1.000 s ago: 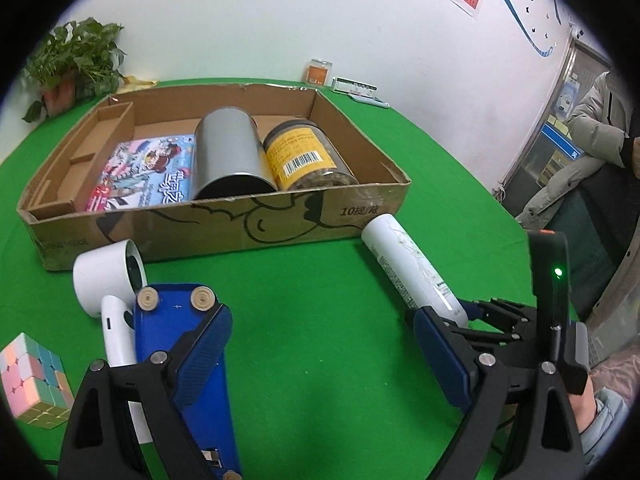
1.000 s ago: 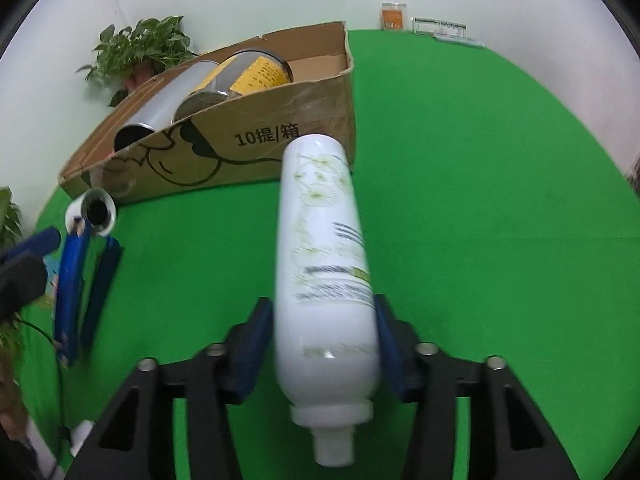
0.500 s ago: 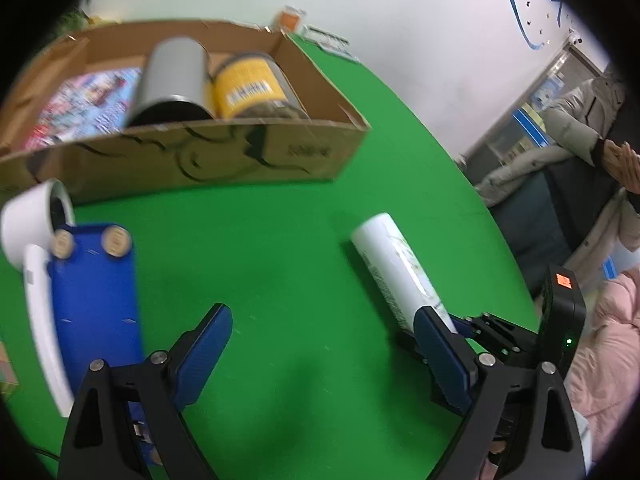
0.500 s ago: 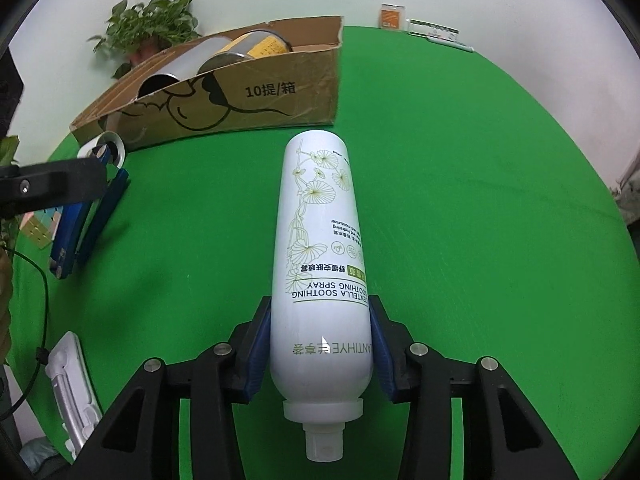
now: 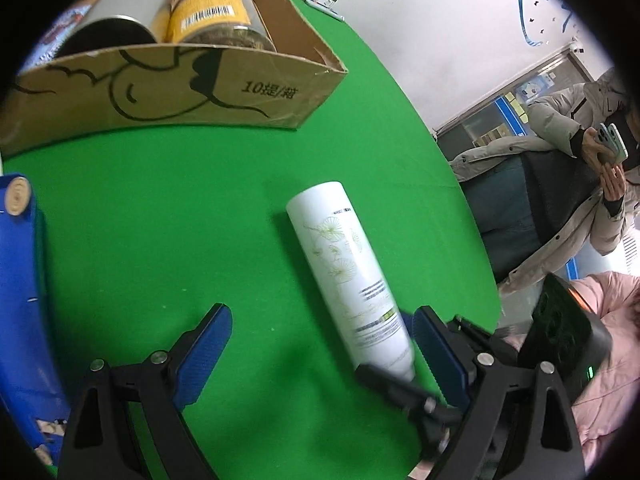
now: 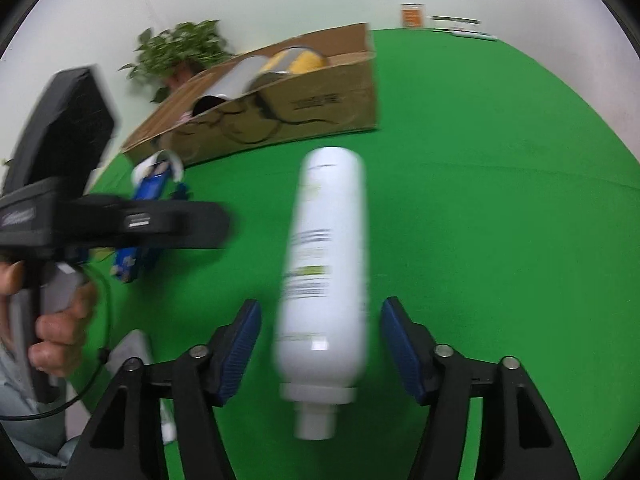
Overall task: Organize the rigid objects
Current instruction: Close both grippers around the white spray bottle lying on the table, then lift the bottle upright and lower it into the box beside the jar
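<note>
A white spray bottle with a leaf print lies on the green table, neck toward me. It lies between the pads of my right gripper, whose jaws are opening, with a gap on each side. The same bottle also reaches between the wide-open fingers of my left gripper, close to the right one. A cardboard box beyond holds a silver can and a yellow-labelled jar, both on their sides.
A blue flat object lies at the left of the table, with a white round piece by the box. A hand holds the left gripper's handle. A person with a phone stands past the table's right edge. A plant stands behind the box.
The right pads have come off the bottle after drawing it back from the box. The left gripper has tipped downward and swung right, so the bottle now reaches between its fingers.
</note>
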Action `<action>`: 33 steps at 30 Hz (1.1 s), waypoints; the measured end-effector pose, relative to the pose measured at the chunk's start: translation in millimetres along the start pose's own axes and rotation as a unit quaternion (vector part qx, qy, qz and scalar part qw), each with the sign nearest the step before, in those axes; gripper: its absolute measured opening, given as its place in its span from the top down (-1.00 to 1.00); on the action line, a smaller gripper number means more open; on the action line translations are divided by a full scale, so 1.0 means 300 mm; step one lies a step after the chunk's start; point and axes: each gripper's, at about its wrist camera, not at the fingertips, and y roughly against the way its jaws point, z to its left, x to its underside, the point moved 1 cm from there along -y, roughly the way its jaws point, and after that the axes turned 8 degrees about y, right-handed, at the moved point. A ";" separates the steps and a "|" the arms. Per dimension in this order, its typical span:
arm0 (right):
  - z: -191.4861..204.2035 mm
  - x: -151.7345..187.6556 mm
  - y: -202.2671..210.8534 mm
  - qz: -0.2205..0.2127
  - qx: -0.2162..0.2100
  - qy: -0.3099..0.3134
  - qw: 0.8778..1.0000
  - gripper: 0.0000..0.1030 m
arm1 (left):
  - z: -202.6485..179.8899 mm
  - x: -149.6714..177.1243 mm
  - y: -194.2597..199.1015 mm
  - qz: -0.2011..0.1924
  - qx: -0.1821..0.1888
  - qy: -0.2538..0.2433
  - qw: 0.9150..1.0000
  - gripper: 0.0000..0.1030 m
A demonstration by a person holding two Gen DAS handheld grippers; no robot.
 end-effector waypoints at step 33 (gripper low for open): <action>0.168 -0.247 0.041 -0.006 0.008 0.009 1.000 0.15 | -0.055 -0.096 0.176 -0.025 0.005 0.004 1.000 0.16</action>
